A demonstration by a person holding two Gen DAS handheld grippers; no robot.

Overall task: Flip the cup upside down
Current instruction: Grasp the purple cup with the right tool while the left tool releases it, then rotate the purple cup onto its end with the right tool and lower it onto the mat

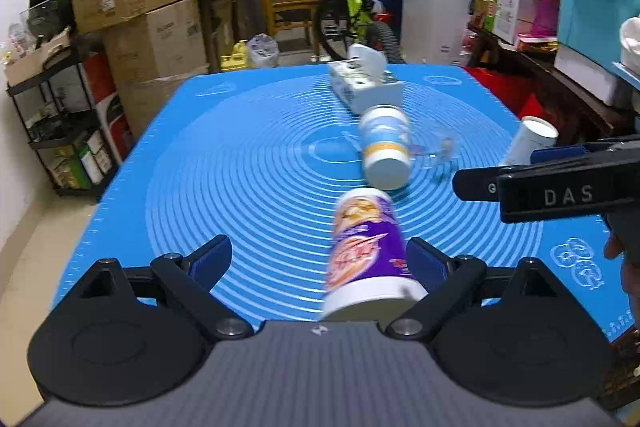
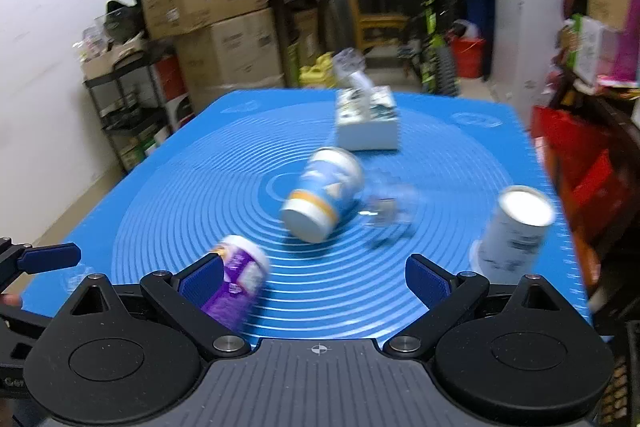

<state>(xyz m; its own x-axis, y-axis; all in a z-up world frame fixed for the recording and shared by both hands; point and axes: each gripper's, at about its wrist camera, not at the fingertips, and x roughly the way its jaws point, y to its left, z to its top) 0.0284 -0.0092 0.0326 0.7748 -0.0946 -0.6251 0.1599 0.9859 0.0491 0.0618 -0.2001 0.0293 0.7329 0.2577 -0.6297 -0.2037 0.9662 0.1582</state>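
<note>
1. My left claw (image 1: 318, 259) was spread wide, and the purple cup (image 1: 366, 255) lay on its side between the fingers – close against the right-hand pad, well clear of the left one, gripped by neither.
2. My right claw (image 2: 316, 277) was spread wide too and held nothing; in its view the purple cup (image 2: 240, 277) lay just beside its left finger.
3. Farther out on the blue mat (image 1: 224, 163), the blue-and-white cup (image 1: 386, 147) lay tipped over near the centre rings – base toward me.
4. To the right, near the mat's edge, the white cup (image 2: 516, 231) stood upside down, slightly tilted in the blurred right view.
5. A small clear thing lay between those two cups, too blurred to name.
6. Farthest back sat the tissue box (image 1: 366, 87).
</note>
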